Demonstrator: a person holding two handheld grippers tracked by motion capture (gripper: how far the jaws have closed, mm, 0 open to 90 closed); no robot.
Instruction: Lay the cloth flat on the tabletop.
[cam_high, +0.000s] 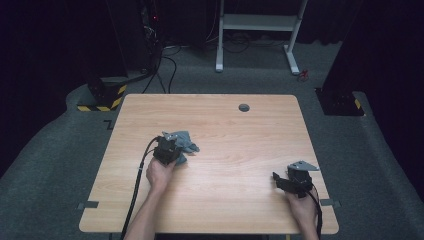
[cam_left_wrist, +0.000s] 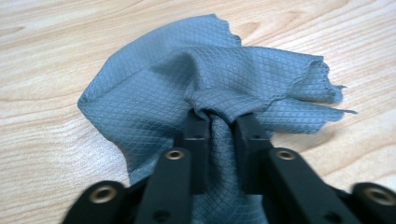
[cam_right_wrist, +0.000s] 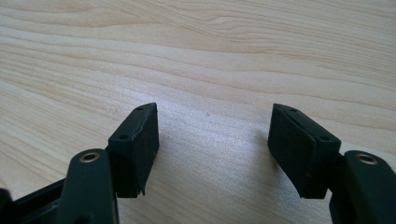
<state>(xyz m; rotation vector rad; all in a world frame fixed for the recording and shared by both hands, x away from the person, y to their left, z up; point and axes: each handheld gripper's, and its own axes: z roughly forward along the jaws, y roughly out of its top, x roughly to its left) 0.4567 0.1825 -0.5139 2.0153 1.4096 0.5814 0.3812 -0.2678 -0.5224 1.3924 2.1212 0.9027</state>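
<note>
Your counter (cam_high: 225, 130) is bright from light above, but the room around it is very dark. In the right gripper view you see a soft white shine on the wood between the jaws. The parts closest to each gripper camera look blurry. Small dark shadows sit under the grey cloth (cam_left_wrist: 196, 79).

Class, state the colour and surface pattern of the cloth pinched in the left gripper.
The cloth is blue-grey with a fine diamond-grid weave, clearest in the left gripper view.

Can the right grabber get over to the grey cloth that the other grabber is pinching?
Probably yes. The right gripper is open and holds nothing, and only bare table lies between it and the grey cloth, which the left gripper pinches.
</note>
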